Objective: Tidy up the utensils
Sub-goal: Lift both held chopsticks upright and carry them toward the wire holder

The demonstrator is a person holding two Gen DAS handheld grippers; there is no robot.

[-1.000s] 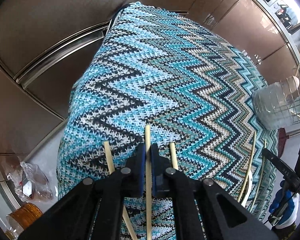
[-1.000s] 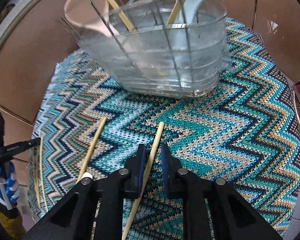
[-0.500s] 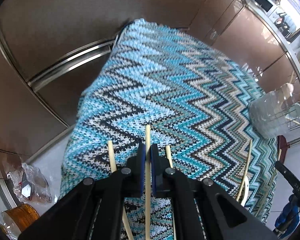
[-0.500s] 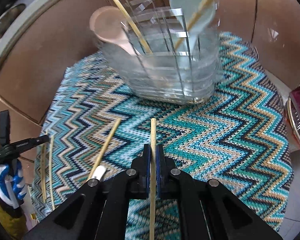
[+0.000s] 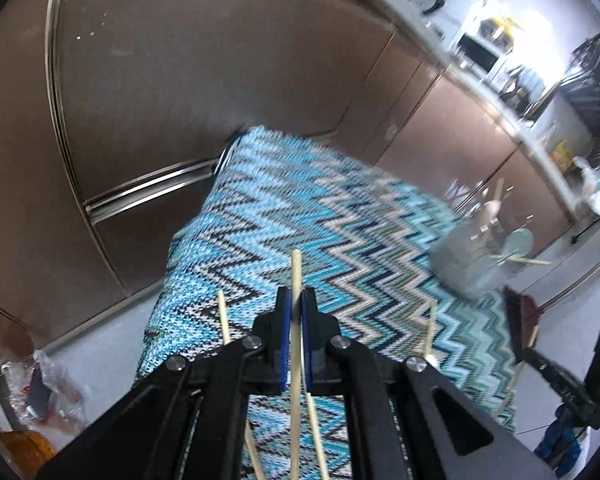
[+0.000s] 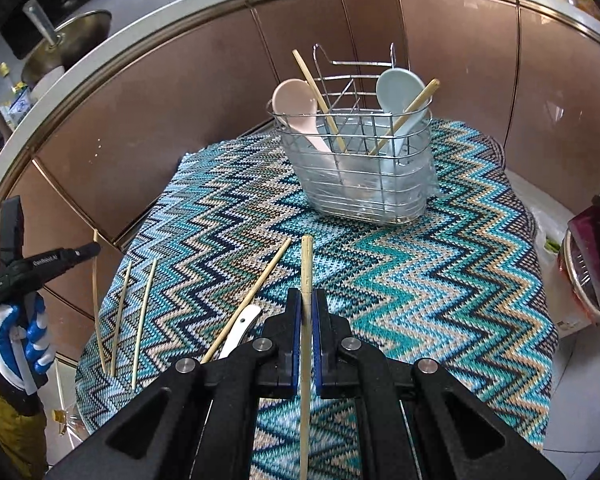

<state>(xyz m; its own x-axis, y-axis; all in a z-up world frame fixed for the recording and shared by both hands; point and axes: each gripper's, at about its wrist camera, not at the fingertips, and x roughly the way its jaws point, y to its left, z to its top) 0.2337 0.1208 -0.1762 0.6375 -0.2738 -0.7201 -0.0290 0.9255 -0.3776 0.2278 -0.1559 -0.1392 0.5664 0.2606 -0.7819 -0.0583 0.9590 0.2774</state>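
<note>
My left gripper (image 5: pixel 295 300) is shut on a wooden chopstick (image 5: pixel 296 276), raised above the zigzag cloth (image 5: pixel 320 216). My right gripper (image 6: pixel 307 300) is shut on another chopstick (image 6: pixel 306 264), also lifted off the cloth. A wire utensil basket (image 6: pixel 360 176) stands at the cloth's far side, holding a pink spoon (image 6: pixel 296 108), a pale blue spoon (image 6: pixel 400 88) and two chopsticks. It shows blurred in the left wrist view (image 5: pixel 480 264). Loose chopsticks (image 6: pixel 256 288) and a white spoon handle (image 6: pixel 240 328) lie on the cloth.
Three more chopsticks (image 6: pixel 132 312) lie near the cloth's left edge. The left gripper body and gloved hand (image 6: pixel 20 300) are at far left. Brown cabinet fronts (image 6: pixel 180 100) curve behind. A red-rimmed strainer (image 6: pixel 588 264) sits at right. A plastic bag (image 5: pixel 48 384) lies on the floor.
Both grippers rose and pulled back from the cloth with their chopsticks. The right gripper closed on its chopstick a second ago. The basket now looks farther away in both views.
</note>
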